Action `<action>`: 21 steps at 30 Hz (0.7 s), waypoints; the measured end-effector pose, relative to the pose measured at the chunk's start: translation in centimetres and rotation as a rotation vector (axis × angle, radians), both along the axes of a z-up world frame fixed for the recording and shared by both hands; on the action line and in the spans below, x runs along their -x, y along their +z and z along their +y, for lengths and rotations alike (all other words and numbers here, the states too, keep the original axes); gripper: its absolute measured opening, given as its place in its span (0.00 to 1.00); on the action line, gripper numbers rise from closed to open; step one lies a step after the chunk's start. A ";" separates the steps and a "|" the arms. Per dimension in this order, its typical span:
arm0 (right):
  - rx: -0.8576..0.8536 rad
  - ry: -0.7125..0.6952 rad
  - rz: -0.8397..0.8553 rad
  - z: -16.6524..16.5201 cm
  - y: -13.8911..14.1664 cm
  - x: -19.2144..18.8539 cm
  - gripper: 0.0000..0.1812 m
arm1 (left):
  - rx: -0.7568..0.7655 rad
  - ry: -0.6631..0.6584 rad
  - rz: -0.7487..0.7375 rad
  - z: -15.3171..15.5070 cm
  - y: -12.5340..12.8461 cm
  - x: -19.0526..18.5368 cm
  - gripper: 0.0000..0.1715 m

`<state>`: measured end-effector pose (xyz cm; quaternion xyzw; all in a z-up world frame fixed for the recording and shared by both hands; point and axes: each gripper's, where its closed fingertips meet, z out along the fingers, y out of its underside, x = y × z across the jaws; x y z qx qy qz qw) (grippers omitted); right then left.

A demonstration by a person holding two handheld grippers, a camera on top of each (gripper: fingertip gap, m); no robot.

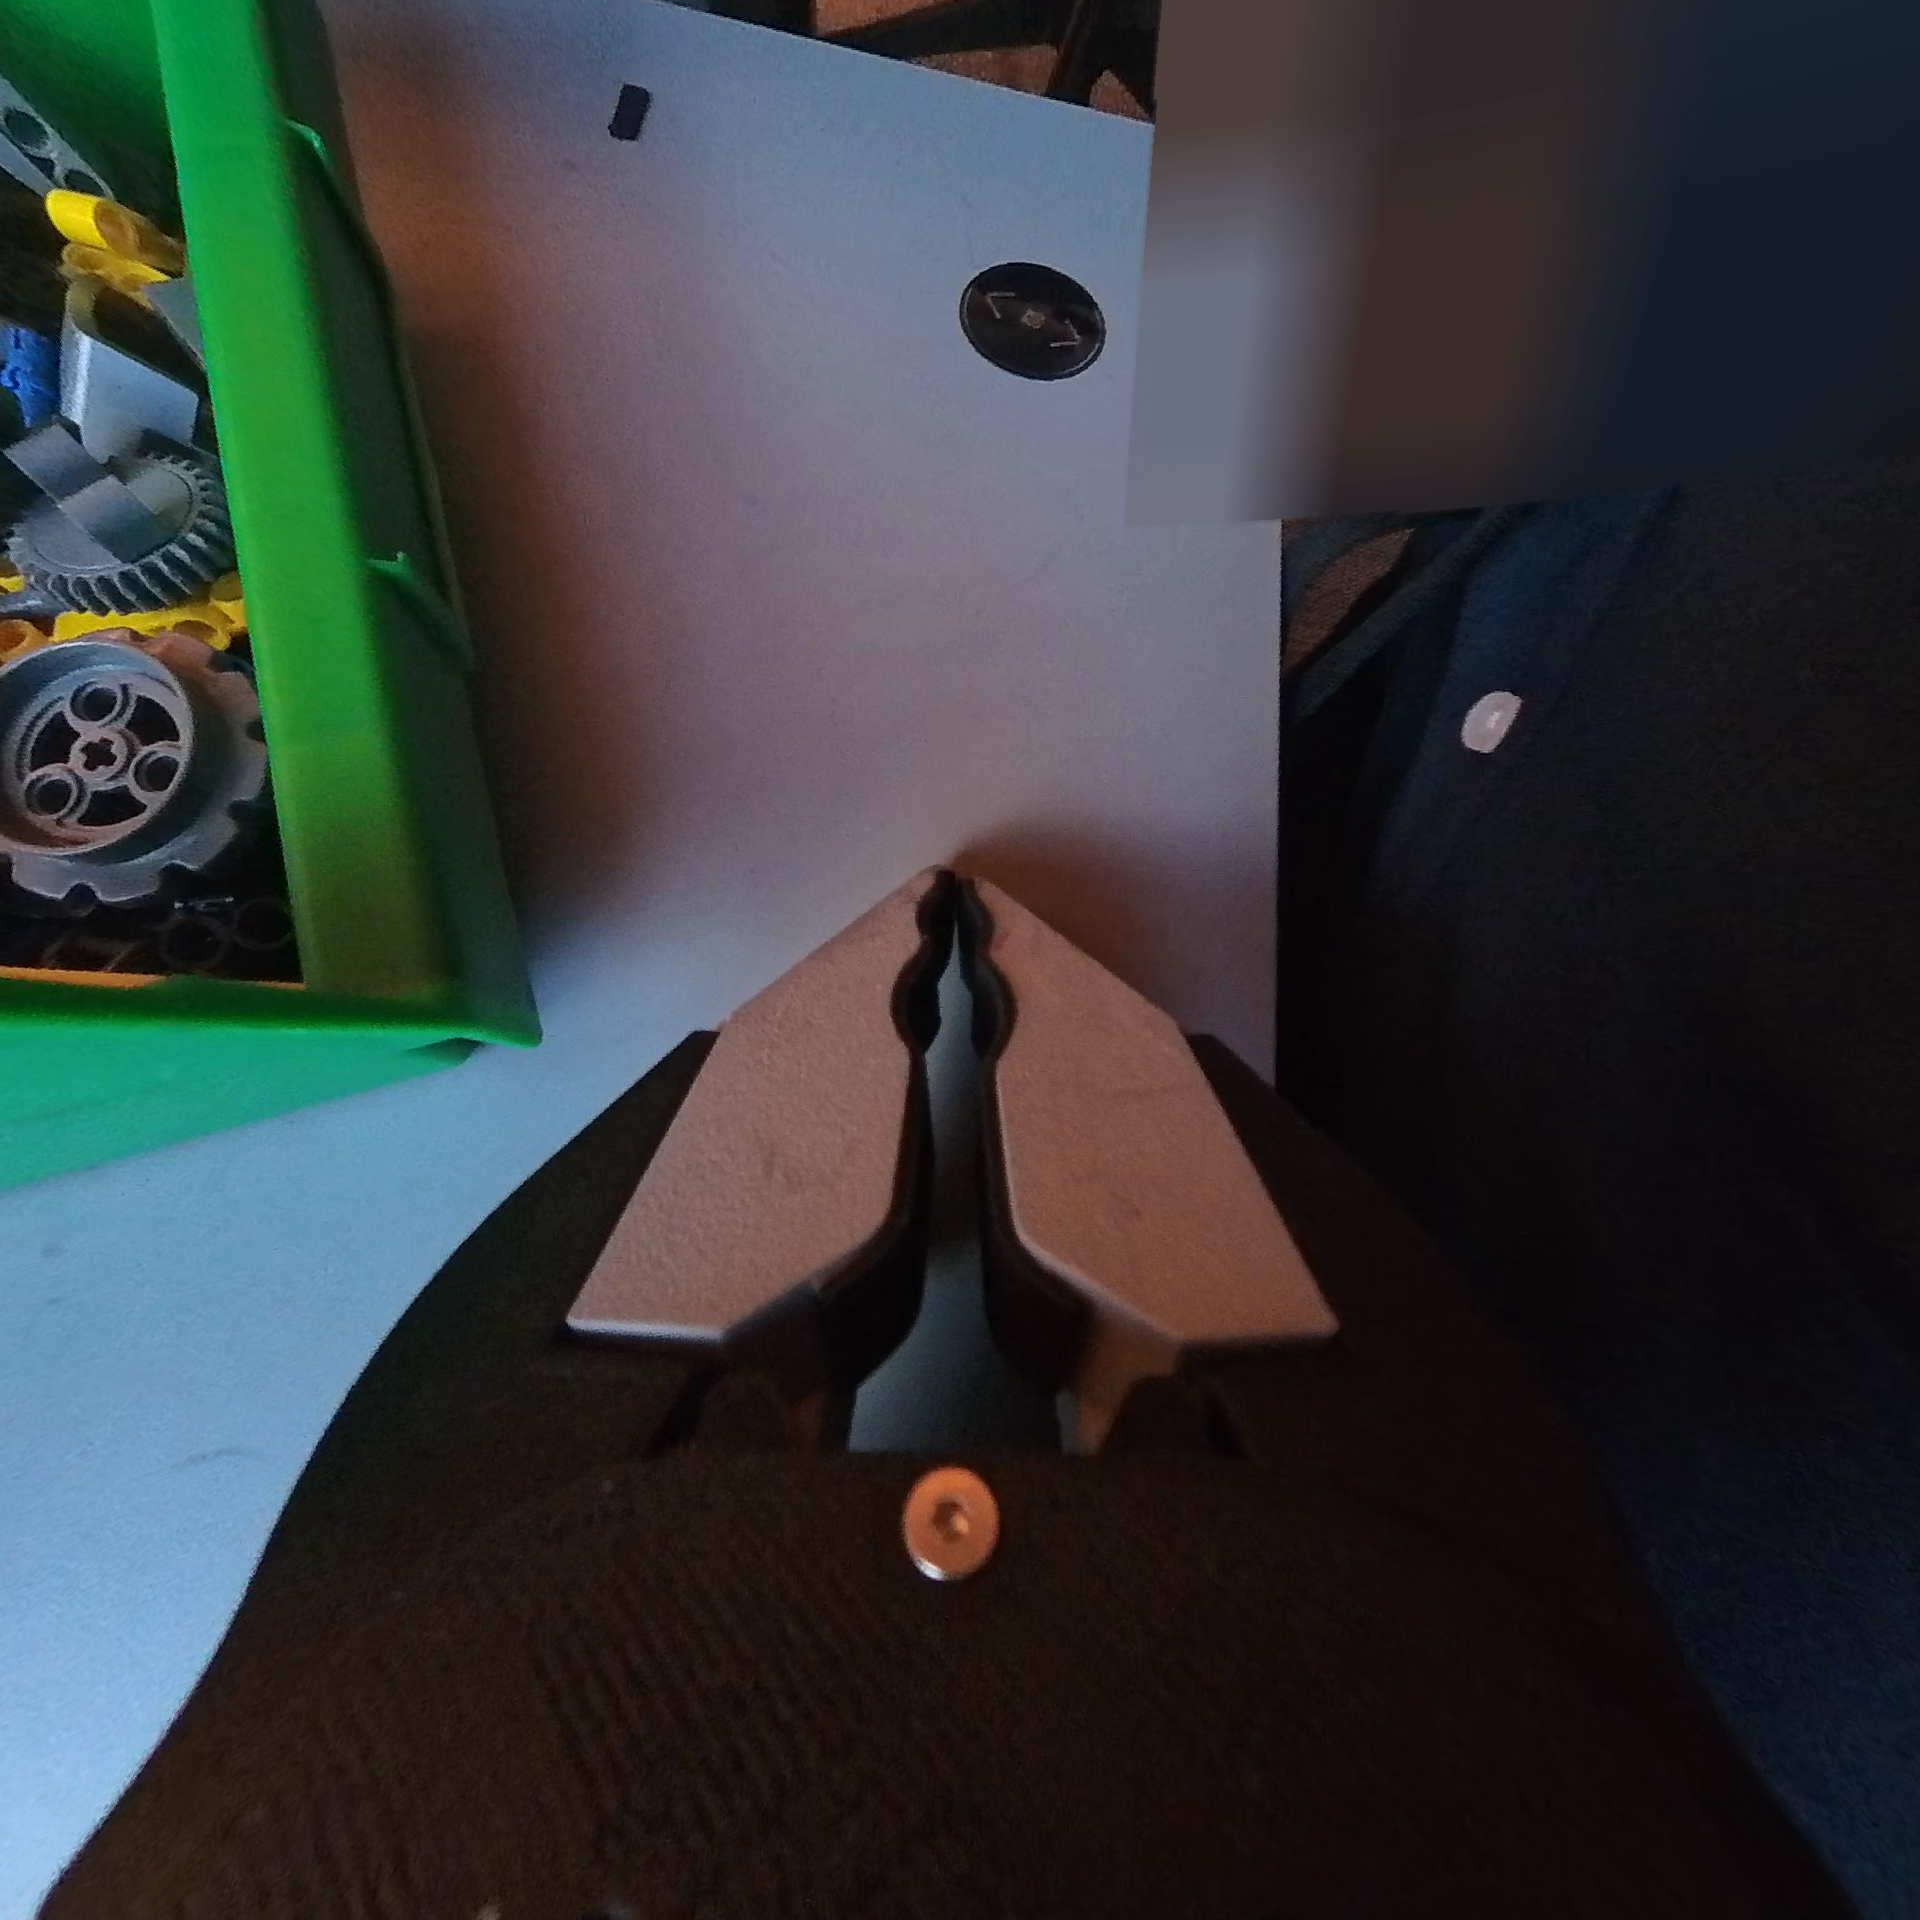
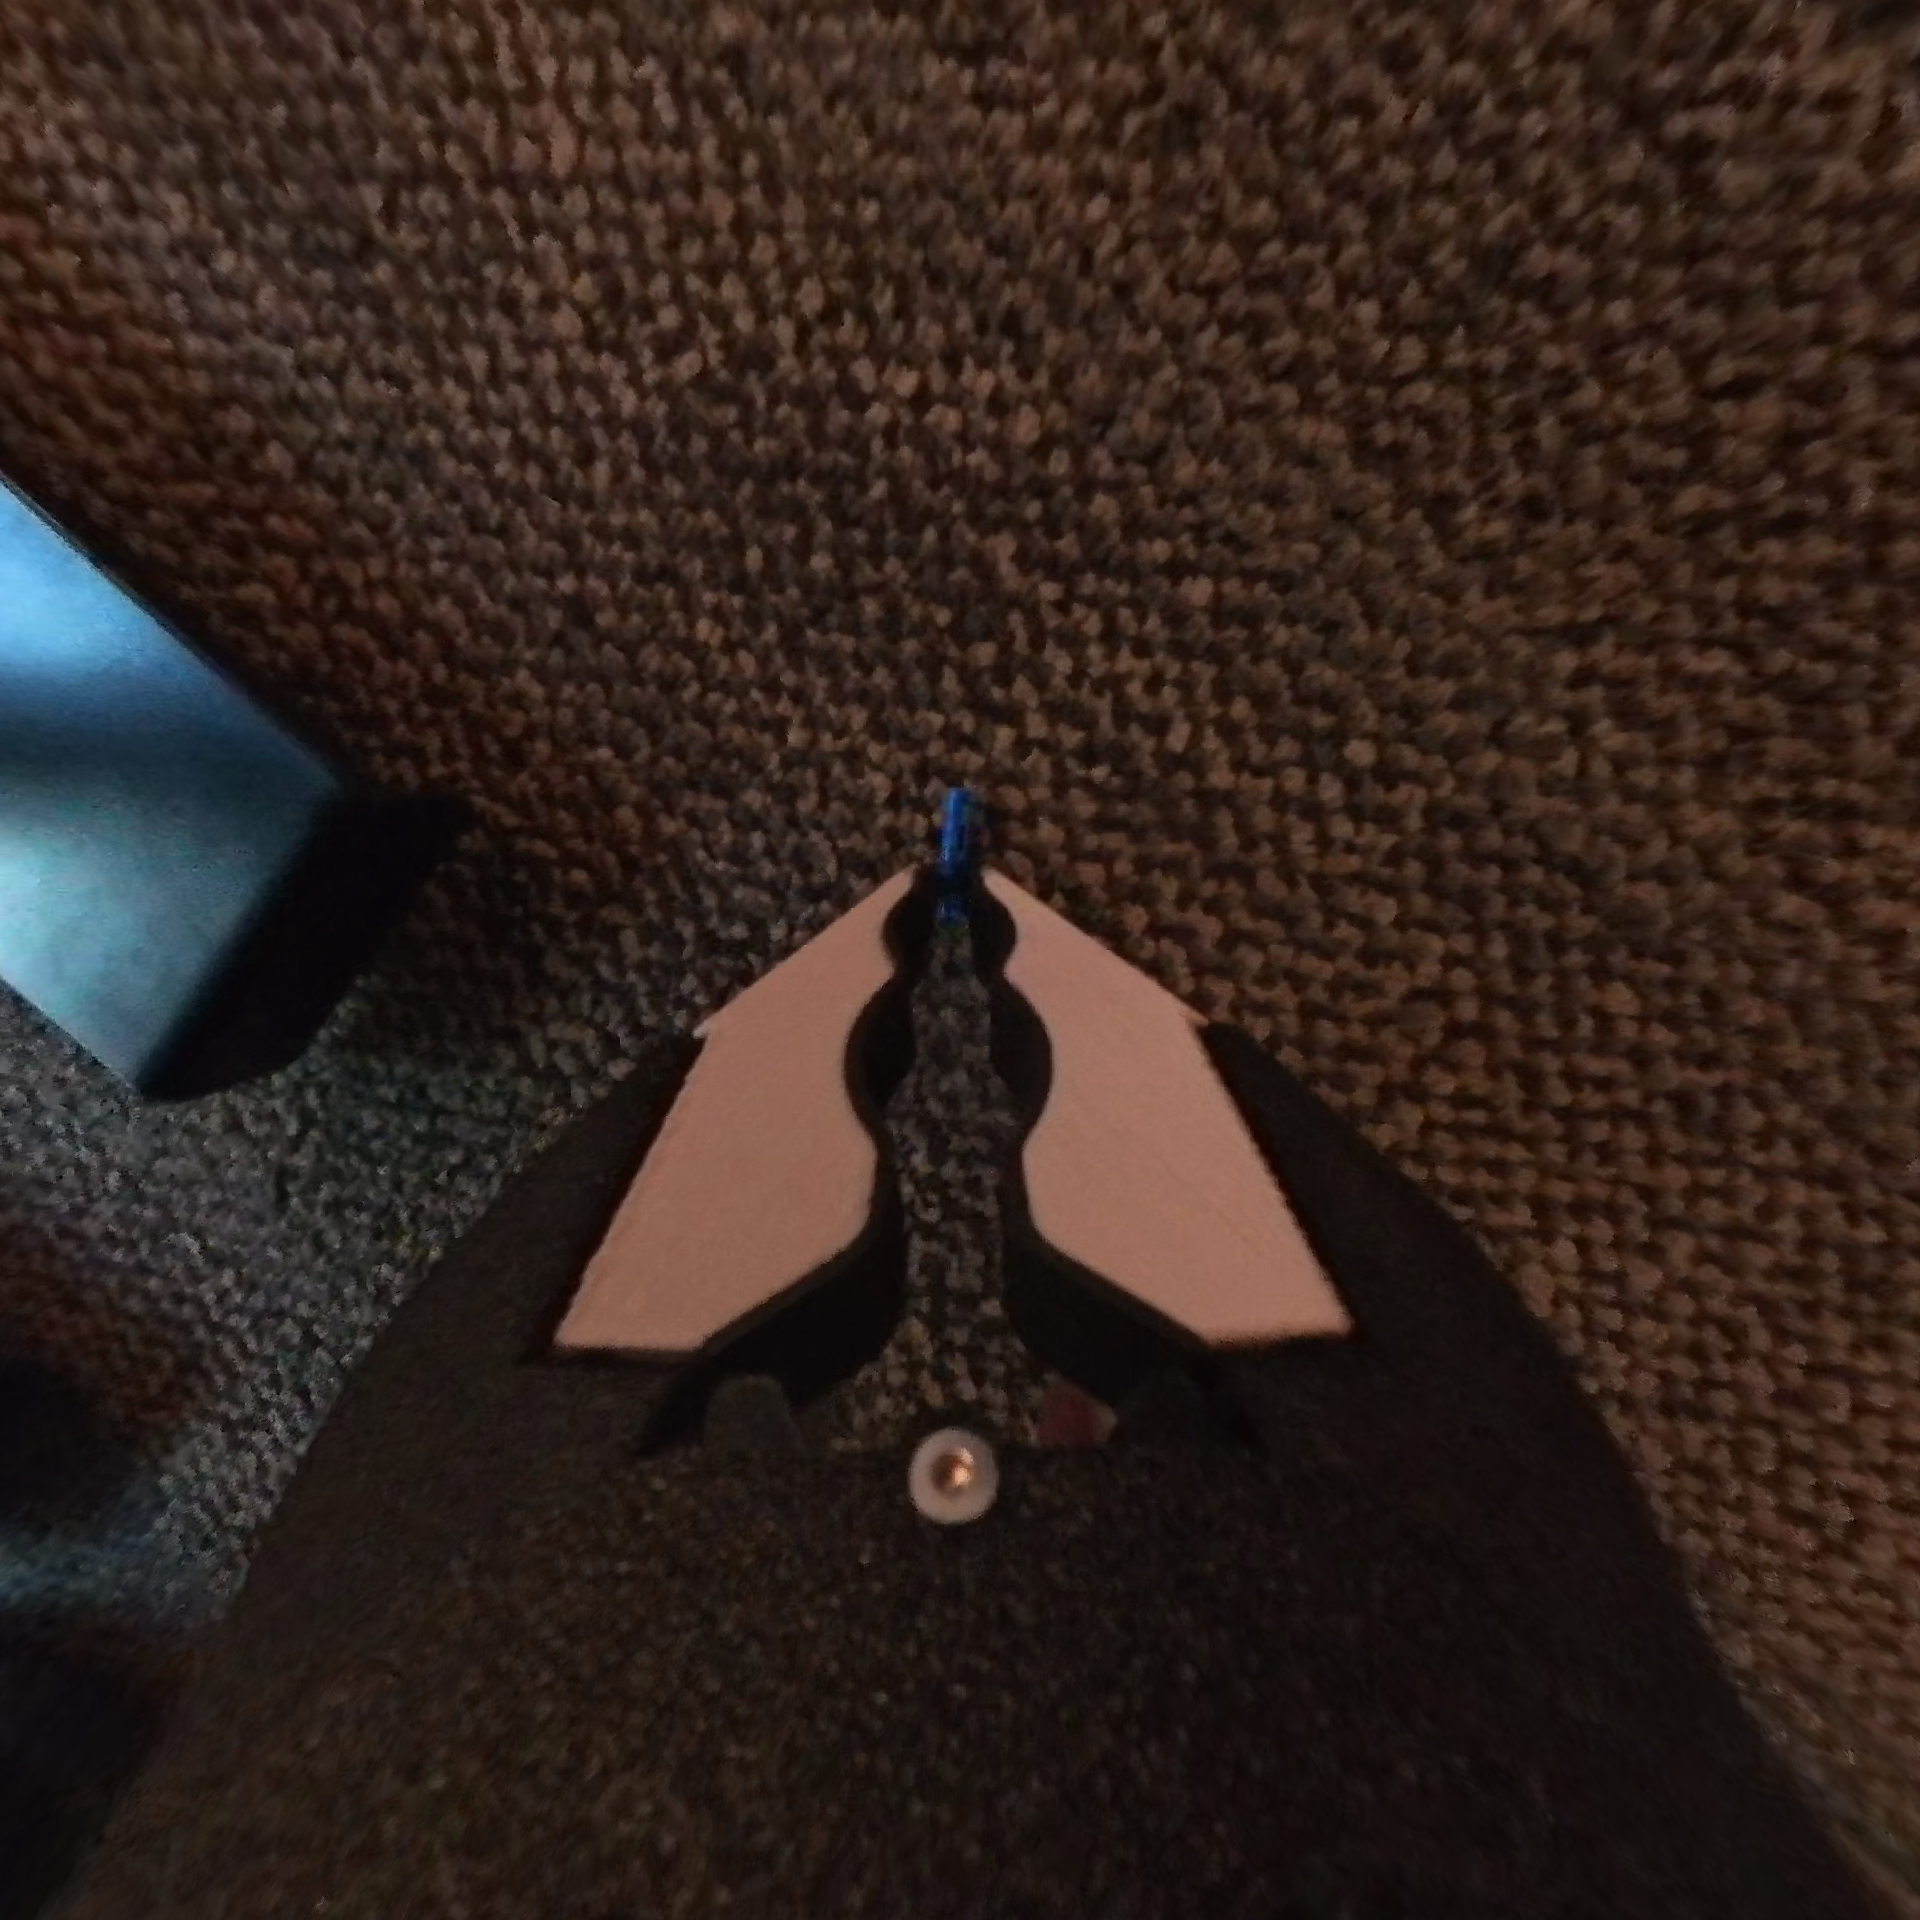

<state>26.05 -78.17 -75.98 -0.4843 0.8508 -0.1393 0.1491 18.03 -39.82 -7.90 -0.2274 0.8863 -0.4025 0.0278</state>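
Note:
My left gripper (image 1: 956, 888) is shut and empty, its tips together just above the pale table top (image 1: 790, 540). A green bin (image 1: 343, 644) stands to its left, holding grey gears (image 1: 114, 540), a grey wheel hub (image 1: 94, 758) and yellow toy parts (image 1: 104, 234). My right gripper (image 2: 954, 883) is shut on a small blue pin (image 2: 954, 847), which sticks out past the tips. It hangs over brown carpet (image 2: 1039, 416), away from the table.
A black round disc (image 1: 1032, 320) and a small black mark (image 1: 629, 111) sit on the table. A person in dark clothing (image 1: 1610, 935) is right of the table edge. A blue-lit table leg (image 2: 135, 831) stands on the carpet at left. Spacing between my two grippers at the tips: around 80 cm. Between my left fingertips and the black round disc (image 1: 1032, 320) there is roughly 15 cm.

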 end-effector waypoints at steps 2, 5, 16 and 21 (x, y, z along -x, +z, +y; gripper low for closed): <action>-0.007 -0.010 -0.006 -0.1 0.0 0.0 0.01 | 0.003 0.000 0.005 0.0 0.0 0.0 0.00; -0.018 0.014 0.002 -0.1 0.0 0.0 0.01 | 0.005 0.001 0.011 0.0 0.0 0.0 0.00; 0.115 0.076 -0.038 -4.4 8.3 1.0 0.01 | -0.002 -0.022 0.003 -0.1 0.0 0.3 0.00; 0.250 0.112 -0.101 -10.5 18.9 3.4 0.01 | -0.023 -0.048 -0.035 -0.2 0.0 0.7 0.00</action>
